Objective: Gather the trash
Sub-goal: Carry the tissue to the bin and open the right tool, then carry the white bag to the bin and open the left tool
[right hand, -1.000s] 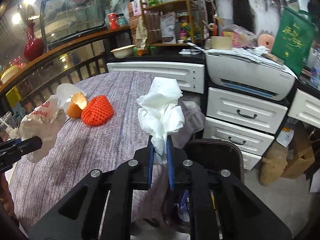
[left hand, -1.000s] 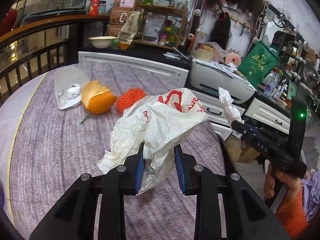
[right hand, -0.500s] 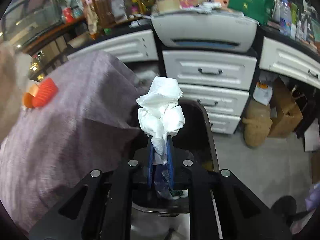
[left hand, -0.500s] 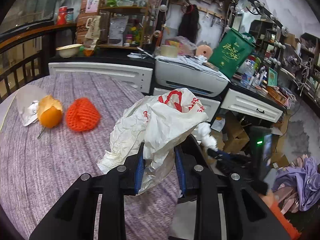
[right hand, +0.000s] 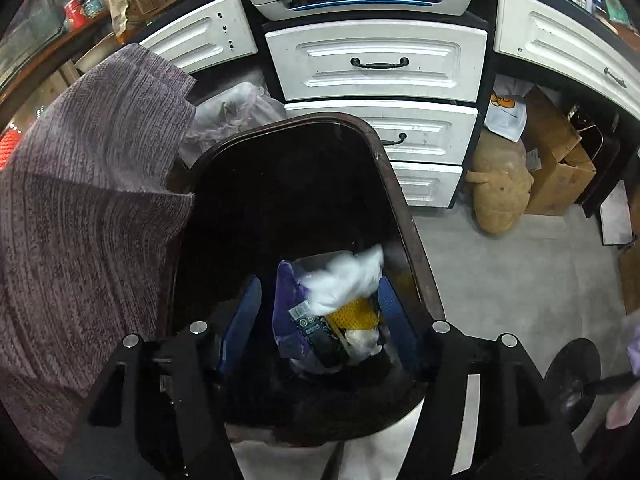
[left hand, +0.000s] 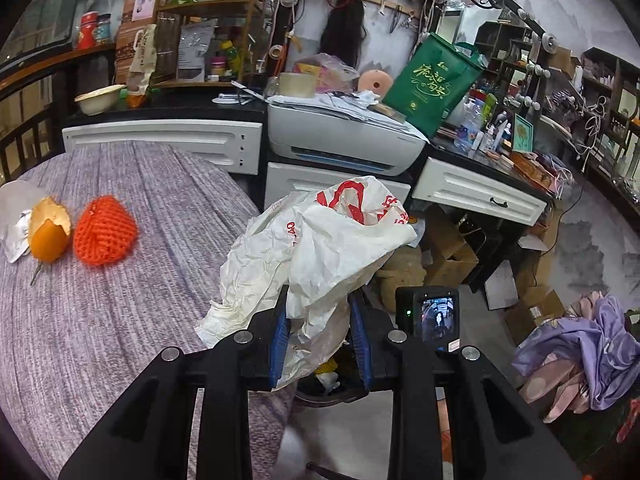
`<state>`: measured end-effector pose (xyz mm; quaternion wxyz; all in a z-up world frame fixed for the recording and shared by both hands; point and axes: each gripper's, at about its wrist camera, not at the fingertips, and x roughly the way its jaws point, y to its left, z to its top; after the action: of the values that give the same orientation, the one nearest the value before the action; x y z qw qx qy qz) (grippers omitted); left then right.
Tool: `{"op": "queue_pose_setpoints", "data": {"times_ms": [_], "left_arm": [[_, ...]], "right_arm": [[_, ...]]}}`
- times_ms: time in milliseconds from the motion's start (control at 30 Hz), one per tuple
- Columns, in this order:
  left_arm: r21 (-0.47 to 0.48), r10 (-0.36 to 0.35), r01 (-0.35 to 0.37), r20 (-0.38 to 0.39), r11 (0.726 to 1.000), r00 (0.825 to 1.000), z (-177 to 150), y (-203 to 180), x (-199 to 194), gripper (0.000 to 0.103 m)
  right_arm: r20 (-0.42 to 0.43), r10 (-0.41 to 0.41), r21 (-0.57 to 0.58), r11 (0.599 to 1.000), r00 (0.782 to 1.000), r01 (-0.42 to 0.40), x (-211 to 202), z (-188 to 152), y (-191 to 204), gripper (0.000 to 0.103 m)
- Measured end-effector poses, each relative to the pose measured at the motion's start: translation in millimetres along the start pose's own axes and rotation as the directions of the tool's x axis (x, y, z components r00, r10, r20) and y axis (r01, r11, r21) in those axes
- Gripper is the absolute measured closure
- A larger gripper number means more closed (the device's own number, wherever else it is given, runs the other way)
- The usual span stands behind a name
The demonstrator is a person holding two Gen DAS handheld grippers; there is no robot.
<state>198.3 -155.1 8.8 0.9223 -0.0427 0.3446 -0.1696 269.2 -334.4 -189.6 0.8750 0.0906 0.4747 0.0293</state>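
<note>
My left gripper (left hand: 319, 336) is shut on a crumpled white plastic bag with red print (left hand: 320, 240), held over the table's right edge. My right gripper (right hand: 318, 312) is open above a dark brown trash bin (right hand: 404, 216). A white crumpled tissue (right hand: 344, 280) is blurred between the fingers, falling onto the trash inside: a purple wrapper (right hand: 286, 308) and something yellow (right hand: 354, 314). The bin also shows in the left wrist view (left hand: 332, 384), below the bag. An orange peel (left hand: 50, 232), an orange foam net (left hand: 105, 231) and a clear wrapper (left hand: 14, 216) lie on the purple tablecloth (left hand: 100, 320).
White drawers (right hand: 376, 64) and a printer (left hand: 344, 136) stand behind the bin. Cardboard boxes (right hand: 556, 160) and a tan sack (right hand: 500, 188) sit on the floor to the right. The tablecloth (right hand: 80, 200) hangs beside the bin's left side. The right gripper's camera unit (left hand: 434, 316) is close to my left gripper.
My right gripper tilted down over the bin and opened, letting go of the tissue, which drops in. My left gripper swung right with the bag toward the table edge.
</note>
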Motion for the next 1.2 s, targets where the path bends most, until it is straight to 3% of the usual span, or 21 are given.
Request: {"op": "queue_pose_setpoints", "data": {"times_ms": [100,233,467,767,1200], "left_arm": [[0.012,-0.028,0.028,-0.012,1.0,1.0,0.1,-12.2,6.4,0.075],[0.028,-0.068,0.069,-0.032,0.997,0.997,-1.9,-30.2,16.5,0.075],[0.032,-0.121,0.127,-0.13,0.991,0.984,-18.1,-55.4,54.5,0.075],[0.056,-0.057,0.072,-0.242,0.996,0.969,-41.6,-69.8,115.1,0.075],[0.059,0.064,-0.047,-0.326,0.997,0.943,-53.5,-56.7,172.6,0.073]], "right_arm": [[0.018,-0.009,0.001,1.0,1.0,0.009,-11.7,-4.1,-6.2,0.034],[0.045,-0.025,0.015,1.0,0.999,0.025,-35.4,-10.9,-20.3,0.034],[0.099,-0.093,0.06,0.994,0.991,0.087,-73.1,-18.9,-61.2,0.028],[0.121,-0.138,0.107,0.986,0.983,0.125,-92.7,-27.7,-94.9,0.024],[0.113,-0.126,0.171,0.98,0.986,0.105,-91.3,-31.5,-113.4,0.024]]}}
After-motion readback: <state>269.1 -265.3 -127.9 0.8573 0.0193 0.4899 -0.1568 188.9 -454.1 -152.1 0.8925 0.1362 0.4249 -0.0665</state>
